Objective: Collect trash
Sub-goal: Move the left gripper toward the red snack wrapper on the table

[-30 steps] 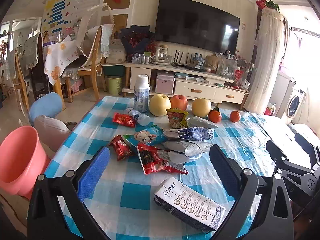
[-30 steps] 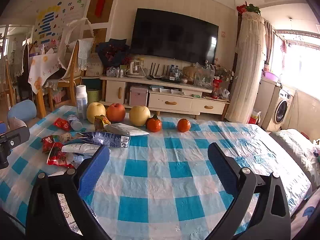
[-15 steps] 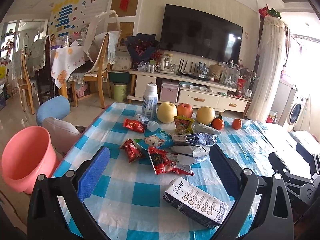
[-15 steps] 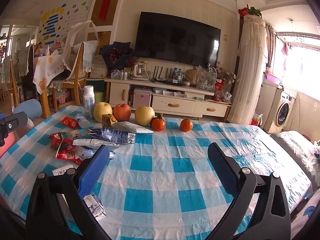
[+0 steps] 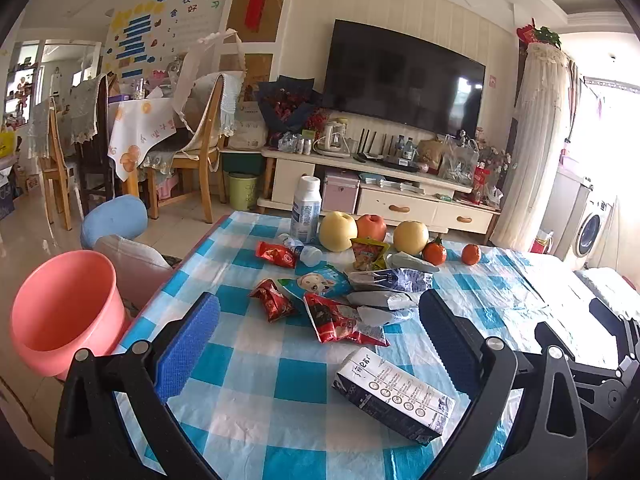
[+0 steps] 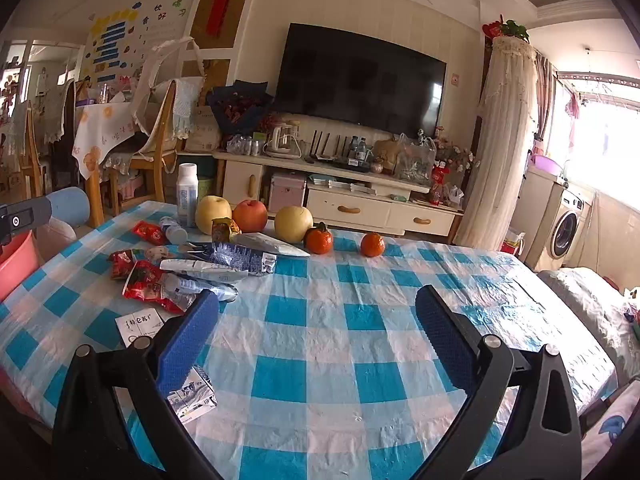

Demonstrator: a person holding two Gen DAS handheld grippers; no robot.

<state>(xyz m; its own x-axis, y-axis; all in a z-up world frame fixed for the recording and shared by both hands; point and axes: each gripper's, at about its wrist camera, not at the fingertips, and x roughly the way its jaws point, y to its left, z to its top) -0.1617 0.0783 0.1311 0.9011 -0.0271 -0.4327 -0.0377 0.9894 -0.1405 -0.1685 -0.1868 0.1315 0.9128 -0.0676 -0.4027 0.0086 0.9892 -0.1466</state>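
The desk with the blue-and-white checked plastic cloth [image 5: 256, 364] is carrying everything, and a round pink plastic bucket [image 5: 60, 312] is sitting low beside its left edge. Both grippers are hovering over the near edge — the left gripper [image 5: 318, 344] and the right gripper [image 6: 316, 342] each holding their blue-padded fingers wide apart, gripping nothing. A flattened white-and-dark carton [image 5: 394, 394] is lying just ahead of the left one. Beyond it, crumpled red snack wrappers [image 5: 340, 320] and silvery foil packets [image 5: 390, 280] are lying scattered mid-desk, near a row of yellow and red fruit [image 5: 370, 230].
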